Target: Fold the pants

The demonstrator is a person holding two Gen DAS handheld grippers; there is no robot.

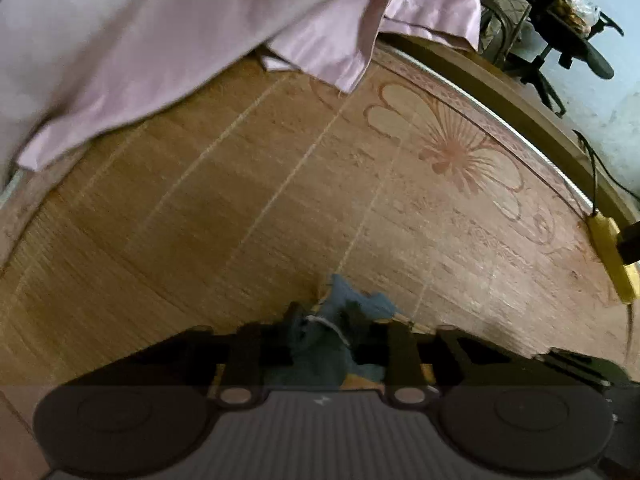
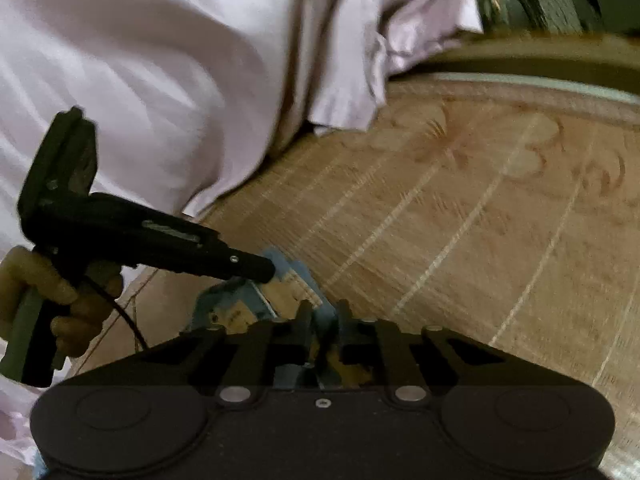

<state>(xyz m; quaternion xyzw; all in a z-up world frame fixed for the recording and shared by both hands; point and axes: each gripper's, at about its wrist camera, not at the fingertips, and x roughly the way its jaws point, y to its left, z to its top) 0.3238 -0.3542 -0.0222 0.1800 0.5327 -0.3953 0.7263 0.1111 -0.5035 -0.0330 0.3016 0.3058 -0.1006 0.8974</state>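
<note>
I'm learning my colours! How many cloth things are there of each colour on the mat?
Blue: 1, the pants, pinched by the left gripper and right gripper.
Lilac: 1, the sheet bunched at the far side of the mat.
Total: 2

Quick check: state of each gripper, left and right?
Left gripper: shut on the blue pants.
Right gripper: shut on the blue pants.
</note>
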